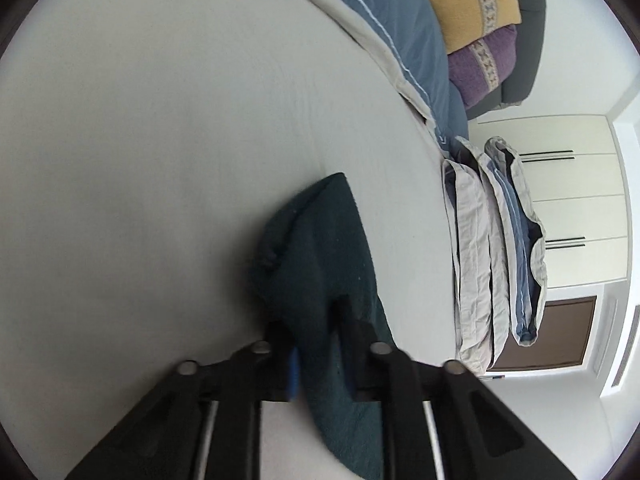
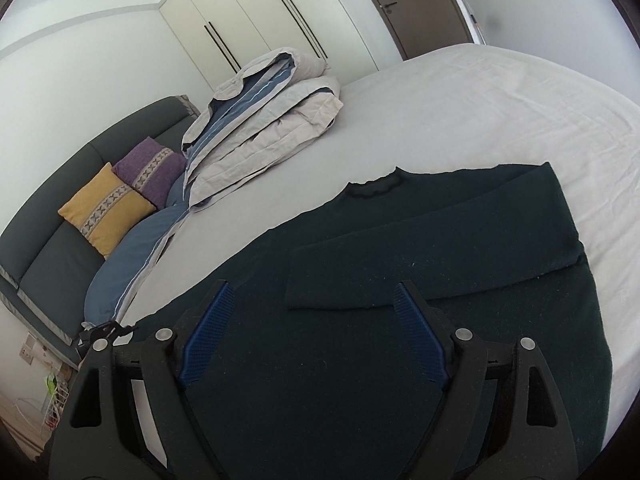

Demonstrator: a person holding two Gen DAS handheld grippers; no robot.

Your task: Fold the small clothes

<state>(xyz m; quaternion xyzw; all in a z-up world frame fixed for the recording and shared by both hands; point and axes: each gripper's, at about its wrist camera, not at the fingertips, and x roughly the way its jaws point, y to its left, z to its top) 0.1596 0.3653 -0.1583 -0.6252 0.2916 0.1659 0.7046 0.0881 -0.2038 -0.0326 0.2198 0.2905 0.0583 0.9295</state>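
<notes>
A dark green sweater (image 2: 400, 248) lies flat on the white bed (image 2: 500, 100), collar toward the far side, with one sleeve (image 2: 440, 252) folded across its body. My right gripper (image 2: 314, 300) is open and empty, hovering just above the sweater's lower body. In the left wrist view, my left gripper (image 1: 316, 320) is shut on a part of the sweater (image 1: 320, 240), which hangs from between the fingers above the sheet.
A folded grey and blue duvet (image 2: 260, 120) lies at the far side of the bed. Blue pillow (image 2: 132, 248), yellow cushion (image 2: 104, 208) and purple cushion (image 2: 152, 168) lean on a dark headboard (image 2: 60, 200). White wardrobe (image 2: 260, 12) and brown door (image 2: 408, 0) stand behind.
</notes>
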